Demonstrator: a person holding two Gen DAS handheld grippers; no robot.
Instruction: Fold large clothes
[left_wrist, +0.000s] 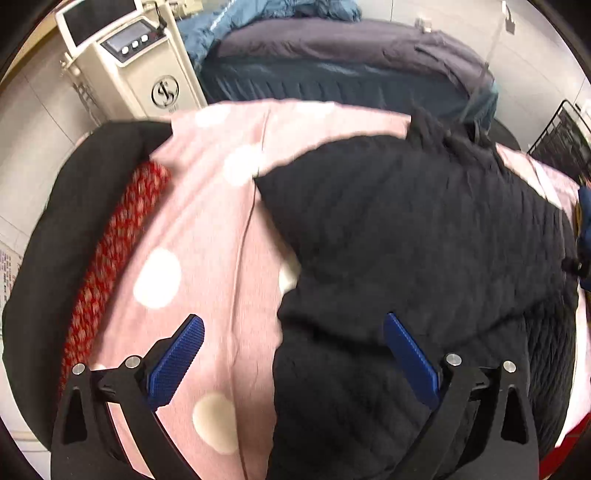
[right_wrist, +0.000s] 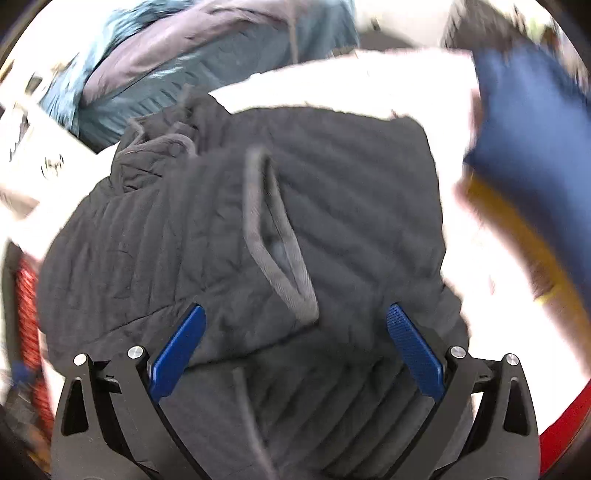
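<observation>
Nearest the lens: left gripper (left_wrist: 293, 325), 2 blue pads spread wide, nothing between them, poised above the left edge of the black quilted jacket (left_wrist: 424, 240). Right gripper (right_wrist: 295, 317) likewise agape and empty, over the jacket's middle, near a grey drawcord loop (right_wrist: 275, 236).

Jacket lies bunched, partly folded, on a pink sheet with white dots (left_wrist: 207, 229). Judgement: the sheet serves as folding surface, and both grippers hang apart to take 2 separate edges for the next fold.

Beside the sheet: a red knitted item (left_wrist: 110, 251) against dark cloth. Behind: a second bed with grey and blue bedding (left_wrist: 332, 48).

Writing: cream machine (left_wrist: 147, 70) carries a round monogram, seemingly "S"; its display is unreadable. Right view blurred.
</observation>
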